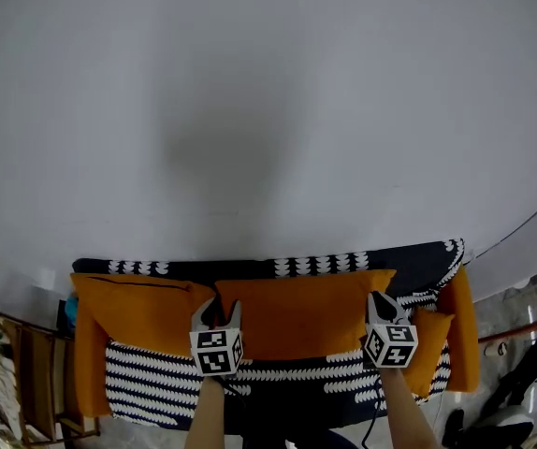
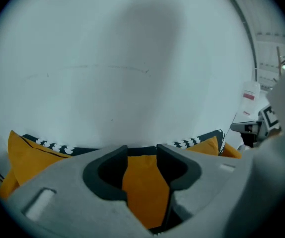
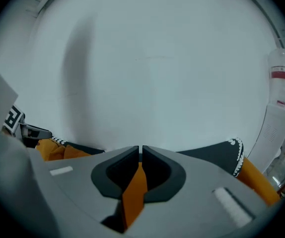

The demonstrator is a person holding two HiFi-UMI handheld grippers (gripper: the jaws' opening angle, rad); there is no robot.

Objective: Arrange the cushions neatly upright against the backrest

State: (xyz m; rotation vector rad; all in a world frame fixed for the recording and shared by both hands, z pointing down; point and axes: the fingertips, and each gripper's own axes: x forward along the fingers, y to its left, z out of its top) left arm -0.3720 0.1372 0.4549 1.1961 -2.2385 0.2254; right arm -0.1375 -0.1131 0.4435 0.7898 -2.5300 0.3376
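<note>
Left gripper (image 1: 219, 309) is clamping the left end of a wide orange fabric cushion (image 1: 297, 316). In the left gripper view, orange cloth is filling the whole gap between the dark pads, and the jaws are standing partly apart around that thick fold.

Right gripper (image 1: 384, 302) is pinching the right end of the same cushion. Its jaws are nearly meeting, with only a thin orange fold squeezed between them.

The wide orange fabric cushion is hanging upright between the two grippers, long edge level, at the middle of the sofa. It is sitting in front of the dark backrest with a white scallop pattern (image 1: 325, 266). Whether it is touching the striped seat (image 1: 156, 372) I cannot tell.

A second orange cushion (image 1: 133, 311) is leaning against the backrest just to the left, with its edge meeting the held one. A small orange cushion (image 1: 428, 340) is lying by the right orange armrest (image 1: 465, 325). A plain white wall (image 1: 268, 110) is filling the background.
</note>
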